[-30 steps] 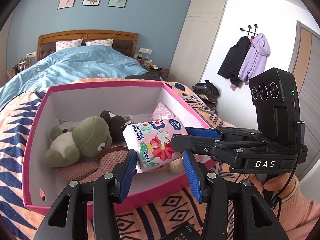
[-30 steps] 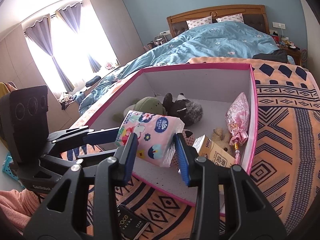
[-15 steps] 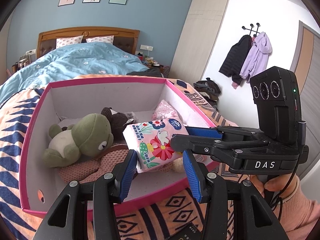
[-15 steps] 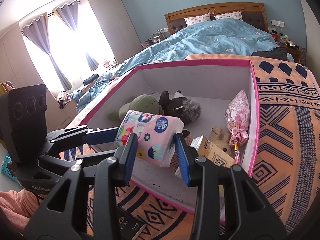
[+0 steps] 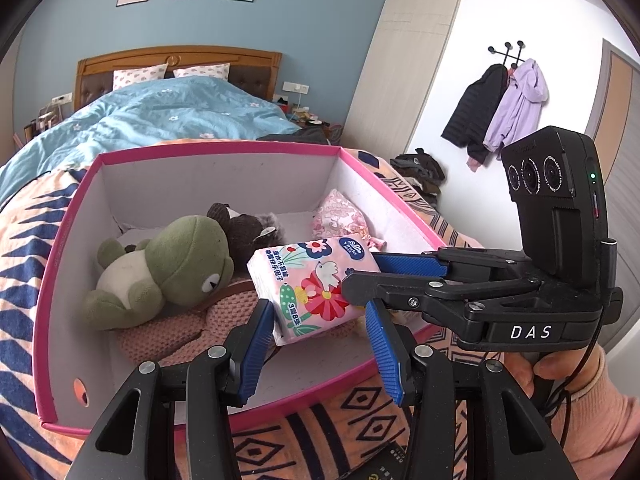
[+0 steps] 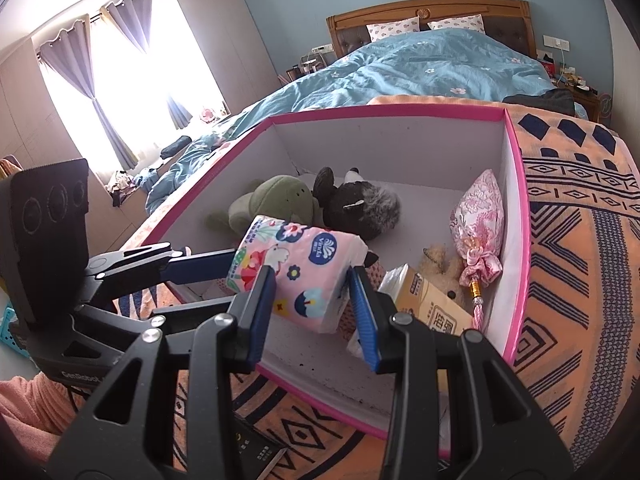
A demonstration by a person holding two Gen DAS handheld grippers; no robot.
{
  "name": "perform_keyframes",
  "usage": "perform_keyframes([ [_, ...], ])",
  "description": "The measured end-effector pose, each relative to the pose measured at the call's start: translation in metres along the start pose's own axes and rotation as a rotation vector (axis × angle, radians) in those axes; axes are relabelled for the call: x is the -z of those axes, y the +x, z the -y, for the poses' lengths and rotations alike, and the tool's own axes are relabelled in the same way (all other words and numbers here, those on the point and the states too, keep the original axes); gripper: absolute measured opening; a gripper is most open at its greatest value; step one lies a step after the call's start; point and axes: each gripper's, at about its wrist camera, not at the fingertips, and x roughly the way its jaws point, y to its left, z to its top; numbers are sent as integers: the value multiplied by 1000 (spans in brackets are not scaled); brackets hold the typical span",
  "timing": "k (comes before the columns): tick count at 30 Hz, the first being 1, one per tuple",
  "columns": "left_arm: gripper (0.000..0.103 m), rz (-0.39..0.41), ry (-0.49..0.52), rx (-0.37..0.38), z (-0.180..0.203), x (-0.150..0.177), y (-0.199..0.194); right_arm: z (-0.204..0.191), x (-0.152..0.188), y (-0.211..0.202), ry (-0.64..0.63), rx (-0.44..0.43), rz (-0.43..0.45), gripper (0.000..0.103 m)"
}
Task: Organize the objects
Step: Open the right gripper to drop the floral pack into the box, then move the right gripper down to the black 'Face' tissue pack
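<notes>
A pink flowered tissue pack (image 5: 310,284) (image 6: 298,272) hangs over the near part of the pink-rimmed white box (image 5: 60,256) (image 6: 516,208). Both grippers hold it: my left gripper (image 5: 320,320) clamps one end, and my right gripper (image 6: 312,292) clamps it from the right side, seen in the left wrist view (image 5: 372,276). In the box lie a green frog plush (image 5: 168,268), a dark plush (image 6: 360,208), a pink sachet (image 6: 478,216) and a yellow carton (image 6: 428,300).
The box sits on an orange and navy patterned blanket (image 6: 580,240) at the foot of a bed with a blue duvet (image 5: 152,124). A dark booklet (image 6: 256,448) lies on the blanket in front of the box. Coats (image 5: 500,108) hang on the right wall.
Both grippers have carried the tissue pack a little forward over the box. Their hold on it is the same.
</notes>
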Motion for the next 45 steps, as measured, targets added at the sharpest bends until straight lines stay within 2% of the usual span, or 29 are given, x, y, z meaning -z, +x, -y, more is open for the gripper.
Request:
perform_keyframes([
  [7, 48, -4, 7, -16, 1, 1, 0, -2, 1, 1, -11, 36, 4, 43],
  [17, 52, 8, 16, -25, 4, 2, -3, -1, 3, -7, -5, 17, 26, 44],
  [23, 63, 51, 42, -41, 13, 8, -18, -7, 9, -23, -21, -8, 62, 47],
  [27, 75, 90, 48, -51, 20, 13, -33, -15, 15, -39, -44, -17, 96, 54],
  [34, 83, 124, 56, -72, 33, 24, -52, -22, 35, -61, -78, -22, 128, 71],
  [45, 90, 101, 32, -95, 40, 52, -62, -21, 74, -59, -44, -68, 75, 74],
])
